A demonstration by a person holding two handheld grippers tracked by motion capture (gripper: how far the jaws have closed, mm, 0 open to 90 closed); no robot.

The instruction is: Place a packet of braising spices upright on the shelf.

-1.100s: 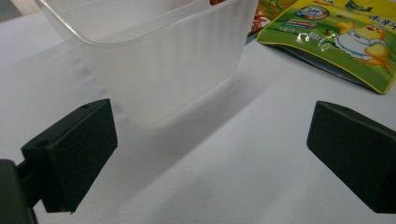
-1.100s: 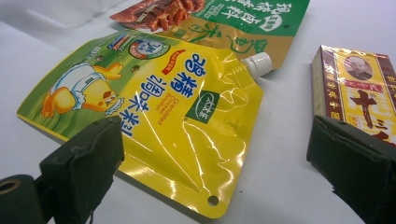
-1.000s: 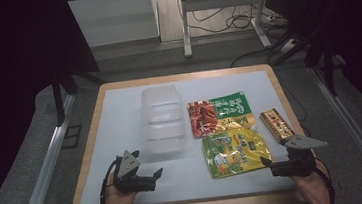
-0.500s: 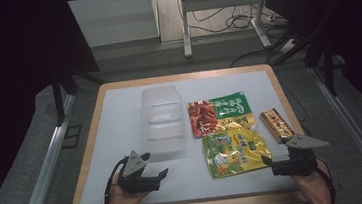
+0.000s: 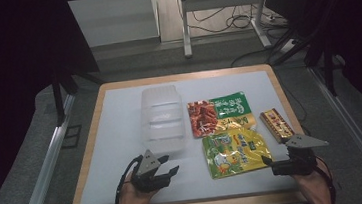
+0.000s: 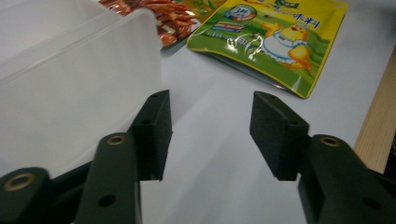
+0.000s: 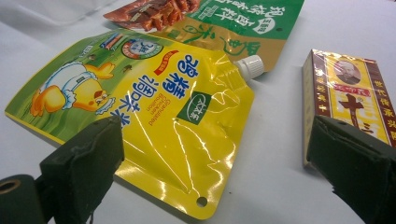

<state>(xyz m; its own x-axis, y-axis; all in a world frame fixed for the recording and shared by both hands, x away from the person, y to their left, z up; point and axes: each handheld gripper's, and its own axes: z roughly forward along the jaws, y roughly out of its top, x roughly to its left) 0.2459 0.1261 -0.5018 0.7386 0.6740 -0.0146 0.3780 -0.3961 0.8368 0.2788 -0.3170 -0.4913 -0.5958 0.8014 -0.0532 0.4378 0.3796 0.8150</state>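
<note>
the clear plastic container (image 5: 162, 119) lies near the middle of the table (image 5: 120, 113), a bit toward the left edge, and its near corner is just beside the left gripper (image 5: 171, 167). in the left gripper view the container wall (image 6: 70, 88) is right next to one jaw but not between them; the jaws have just been closing, now about half apart, nothing between them, only bare white top. i judge the step is to take the container at its near rim, so pls turn the hand a little so the thin wall goes between the pads, then close slow, bc the plastic is light and can slide away.

the right gripper (image 5: 267, 161) rests near the front edge w/ jaws wide open and empty; the yellow chicken bouillon pouch (image 7: 140, 112) lies just in front of it, the brown spice box (image 7: 348, 100) beside. the green-red snack bag (image 5: 219, 113) touches the pouch's far side.

free room: left of the container up to the left edge, and the front strip between both hands.
</note>
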